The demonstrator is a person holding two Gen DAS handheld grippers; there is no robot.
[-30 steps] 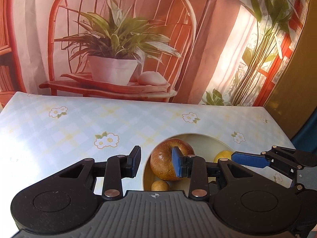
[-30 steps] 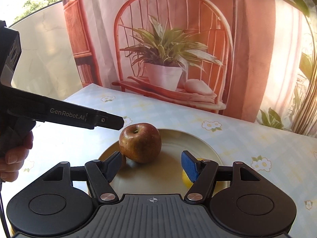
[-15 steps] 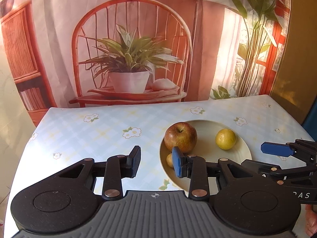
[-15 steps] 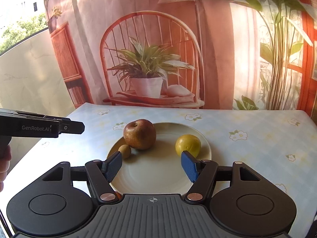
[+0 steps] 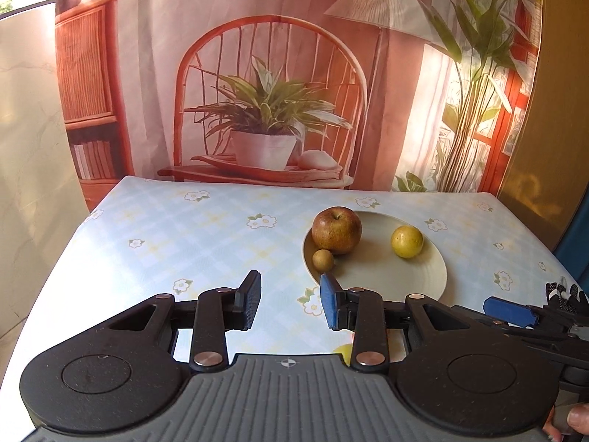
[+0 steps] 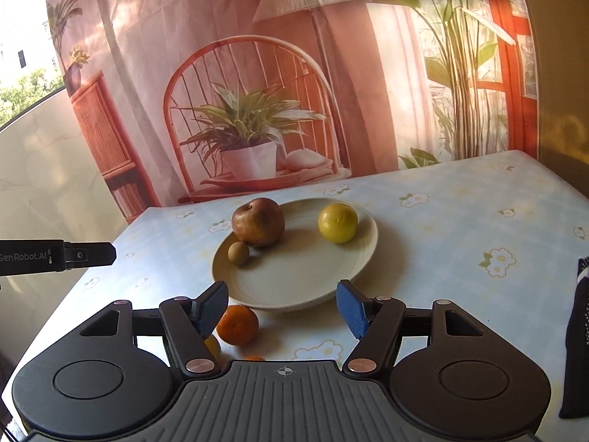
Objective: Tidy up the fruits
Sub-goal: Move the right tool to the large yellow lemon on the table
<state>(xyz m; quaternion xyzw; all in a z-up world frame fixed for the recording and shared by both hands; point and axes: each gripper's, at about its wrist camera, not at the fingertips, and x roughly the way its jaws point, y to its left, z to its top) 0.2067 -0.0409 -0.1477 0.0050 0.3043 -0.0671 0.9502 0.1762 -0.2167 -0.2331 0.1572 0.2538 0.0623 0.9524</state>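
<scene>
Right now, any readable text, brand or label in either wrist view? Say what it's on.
"GenRobot.AI", first letter cut off by the frame edge: white print on the black side of the left hand-held gripper, seen at the left edge of the right wrist view.
Books on the printed backdrop: too blurred to read anything on the spines.
Nothing readable on the plate, the fruit or the tablecloth.
</scene>
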